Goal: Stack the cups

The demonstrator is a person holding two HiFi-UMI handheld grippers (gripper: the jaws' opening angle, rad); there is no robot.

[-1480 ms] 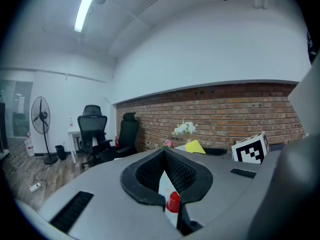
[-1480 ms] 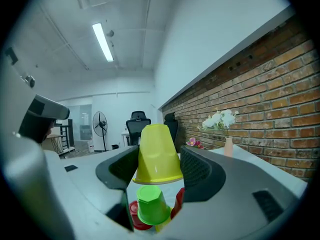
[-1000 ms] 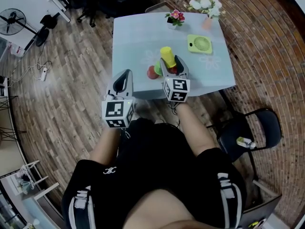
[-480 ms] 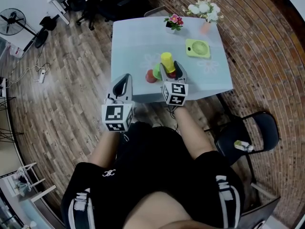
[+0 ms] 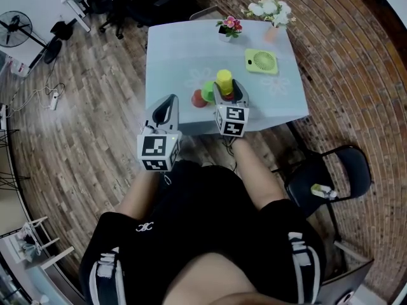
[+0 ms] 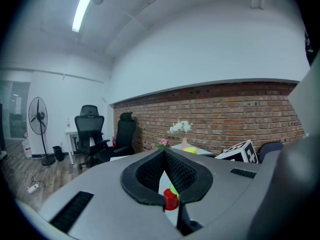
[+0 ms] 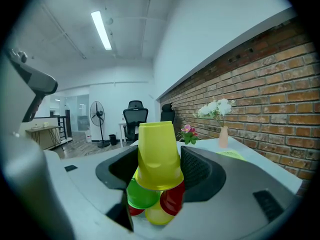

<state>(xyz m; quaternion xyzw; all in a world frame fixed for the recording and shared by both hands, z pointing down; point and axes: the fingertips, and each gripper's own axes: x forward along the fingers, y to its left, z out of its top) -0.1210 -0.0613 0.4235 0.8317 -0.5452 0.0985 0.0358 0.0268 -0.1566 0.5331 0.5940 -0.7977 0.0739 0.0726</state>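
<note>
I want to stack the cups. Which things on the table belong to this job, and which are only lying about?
For the job:
- upside-down yellow cup
- green cup
- red cups
- second yellow cup

Only lying about:
- small green fan
- pot of pink flowers
- vase of white flowers

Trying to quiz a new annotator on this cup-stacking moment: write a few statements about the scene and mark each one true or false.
1. The right gripper grips an upside-down yellow plastic cup. True.
2. The left gripper holds the red plastic cup. False: its jaws are shut on nothing, and that cup stands on the table, apart from it.
3. A lime-green flat fan lies on the pale blue table. True.
4. The pink vase of white flowers stands at the table's near edge, beside the grippers. False: it stands at the far corner.
</note>
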